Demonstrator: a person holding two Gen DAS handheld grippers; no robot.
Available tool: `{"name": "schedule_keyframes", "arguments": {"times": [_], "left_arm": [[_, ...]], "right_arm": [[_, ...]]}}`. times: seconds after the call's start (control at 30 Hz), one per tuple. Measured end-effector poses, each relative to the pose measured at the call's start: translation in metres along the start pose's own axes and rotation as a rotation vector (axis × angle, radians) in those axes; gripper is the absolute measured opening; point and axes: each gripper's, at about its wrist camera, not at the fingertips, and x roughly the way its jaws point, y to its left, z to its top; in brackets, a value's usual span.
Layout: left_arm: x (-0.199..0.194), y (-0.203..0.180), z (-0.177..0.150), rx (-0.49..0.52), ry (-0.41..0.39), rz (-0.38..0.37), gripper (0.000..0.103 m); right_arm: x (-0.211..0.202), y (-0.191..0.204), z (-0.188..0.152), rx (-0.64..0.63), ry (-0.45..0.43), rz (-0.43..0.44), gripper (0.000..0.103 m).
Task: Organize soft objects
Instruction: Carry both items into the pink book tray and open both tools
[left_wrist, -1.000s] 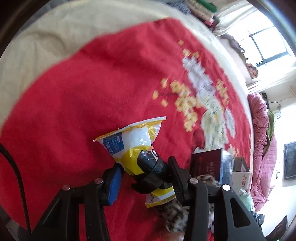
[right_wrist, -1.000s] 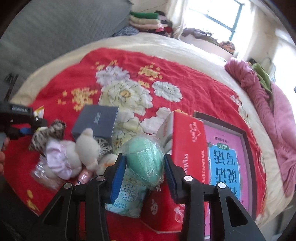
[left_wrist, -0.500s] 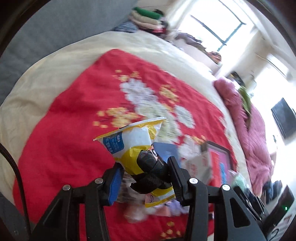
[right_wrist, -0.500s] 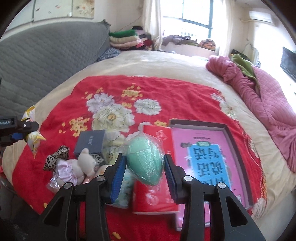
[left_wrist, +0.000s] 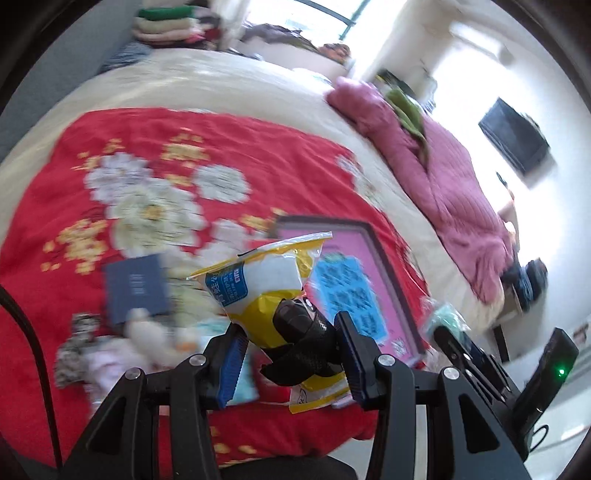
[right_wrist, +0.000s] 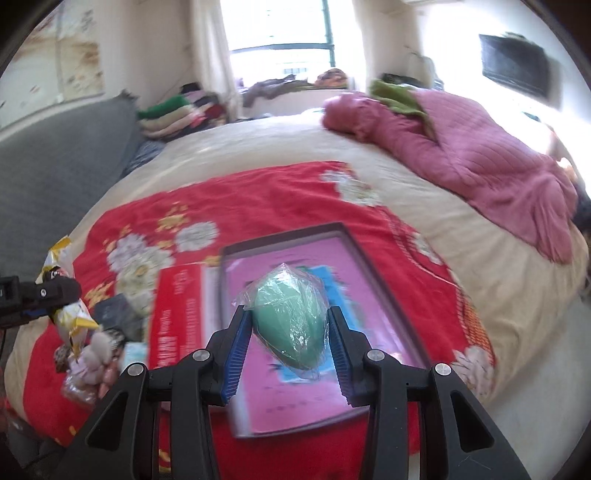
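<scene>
While both grippers hung above it, the red floral blanket (right_wrist: 280, 192) covered the bed, w/ a pink-lined tray (right_wrist: 373, 258) at its 4 o'clock corner and a red box (right_wrist: 177, 314) touching the tray's 9 o'clock side. R gripper (right_wrist: 290, 328) was clamped on a green wrapped sponge (right_wrist: 291, 317) over the tray; L gripper (left_wrist: 291, 350) gripped a yellow-white packet (left_wrist: 266, 284) over the toy pile at 7 o'clock

We see black plastic left gripper (left_wrist: 290, 360), blue ribbed pads (left_wrist: 231, 363), silver screws, thin black cable (left_wrist: 35, 354), our right gripper (right_wrist: 290, 345) built alike
</scene>
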Motion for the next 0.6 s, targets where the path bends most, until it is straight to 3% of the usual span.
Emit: {"name": "schedule_keyframes", "arguments": {"times": [0.1, 0.33, 0.6], "left_arm": [[0.024, -0.034, 0.003, 0.061, 0.052, -0.021, 0.048], [0.097, -0.093, -0.002, 0.205, 0.215, 0.019, 0.048], [0.162, -0.125, -0.025, 0.345, 0.347, 0.132, 0.048]], "right_arm": [[0.002, -0.026, -0.005, 0.035, 0.008, -0.017, 0.043], [0.029, -0.061, -0.018, 0.083, 0.050, -0.041, 0.043], [0.067, -0.075, -0.033, 0.078, 0.123, -0.039, 0.043]]}}
